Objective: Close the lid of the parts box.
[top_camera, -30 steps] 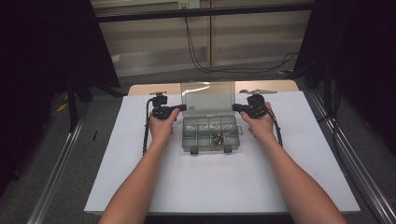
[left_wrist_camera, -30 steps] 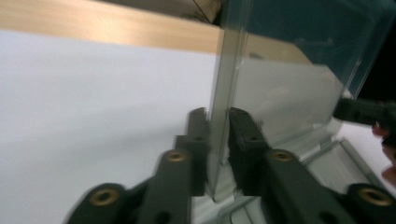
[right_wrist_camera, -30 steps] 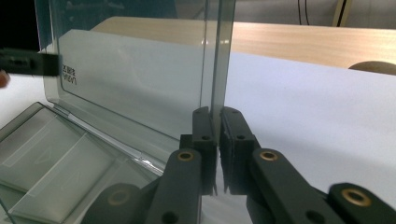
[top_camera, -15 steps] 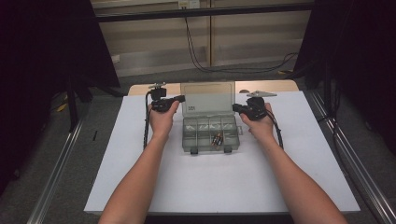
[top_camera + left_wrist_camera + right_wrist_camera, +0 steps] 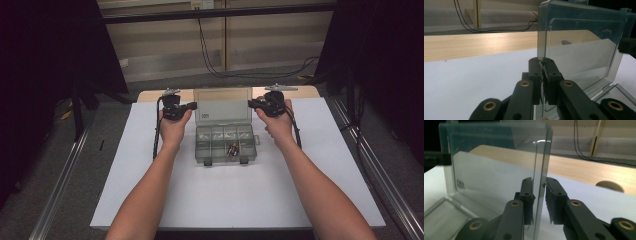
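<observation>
So, a clear plastic compartment box (image 5: 226, 144) sits in the middle of a white sheet (image 5: 150, 190) on the counter, with its see-through hinged lid (image 5: 223, 105) standing roughly upright at the back. A few small dark items with orange bits (image 5: 232, 149) lie in one of the front compartments; too small to say what they are.

The left gripper (image 5: 191, 105) is at the lid's left edge. From the left gripper view the lid (image 5: 584, 50) edge runs right down between the left gripper (image 5: 542, 64) pads and they're clamped tight on it, no gap I can see.

The right gripper (image 5: 252, 103) is at the lid's right edge. In the right gripper view the lid (image 5: 496, 162) edge also stands between the jaws of the right gripper (image 5: 539, 182), but it's looser: the jaws have just been opening. One pad sits up against the plastic, the other stands off with a visible gap, so it isn't really squeezing right now.

Both forearms come in from the bottom of the high view, one hand on each side of the box. A pale wooden board (image 5: 474, 45) lies behind the white sheet, with black cables (image 5: 215, 55) hanging farther back.
</observation>
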Demonstrator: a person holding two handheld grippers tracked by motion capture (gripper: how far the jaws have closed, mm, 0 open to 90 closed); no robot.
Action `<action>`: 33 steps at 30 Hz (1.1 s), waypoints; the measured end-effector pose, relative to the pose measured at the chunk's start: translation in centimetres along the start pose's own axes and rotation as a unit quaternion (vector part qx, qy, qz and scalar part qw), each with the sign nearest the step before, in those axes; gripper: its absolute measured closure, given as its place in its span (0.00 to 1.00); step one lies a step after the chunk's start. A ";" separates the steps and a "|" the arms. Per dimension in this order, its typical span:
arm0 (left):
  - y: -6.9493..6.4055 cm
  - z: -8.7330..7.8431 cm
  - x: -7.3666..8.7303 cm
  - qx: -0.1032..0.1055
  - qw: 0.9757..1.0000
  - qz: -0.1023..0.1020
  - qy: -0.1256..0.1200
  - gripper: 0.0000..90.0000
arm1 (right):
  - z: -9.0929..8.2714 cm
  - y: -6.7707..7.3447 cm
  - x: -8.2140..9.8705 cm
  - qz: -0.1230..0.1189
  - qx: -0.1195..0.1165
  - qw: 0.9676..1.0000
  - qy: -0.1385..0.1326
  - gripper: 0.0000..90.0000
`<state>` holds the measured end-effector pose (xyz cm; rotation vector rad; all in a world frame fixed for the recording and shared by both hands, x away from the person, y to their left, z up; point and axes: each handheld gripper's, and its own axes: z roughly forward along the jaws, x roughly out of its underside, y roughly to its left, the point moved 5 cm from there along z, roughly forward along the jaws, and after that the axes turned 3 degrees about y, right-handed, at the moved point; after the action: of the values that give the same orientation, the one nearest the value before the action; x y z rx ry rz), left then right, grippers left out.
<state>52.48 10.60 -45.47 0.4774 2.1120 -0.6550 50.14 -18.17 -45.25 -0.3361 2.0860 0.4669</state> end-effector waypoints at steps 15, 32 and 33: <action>0.3 -0.2 0.3 0.009 1.000 0.000 0.000 0.95 | -0.1 0.2 -1.4 0.001 0.021 1.000 0.013 0.96; 1.5 -3.0 -0.6 0.077 0.994 -0.074 -0.031 1.00 | -1.6 1.2 -0.4 -0.023 0.021 0.999 -0.034 0.96; 1.5 -2.9 -0.7 0.072 0.994 -0.075 -0.027 1.00 | -1.7 1.3 -0.3 -0.028 0.022 0.999 -0.037 0.96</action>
<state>51.89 13.48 -43.80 0.3769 2.0720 -0.9022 48.49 -17.82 -43.87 -0.3446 2.0068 0.3941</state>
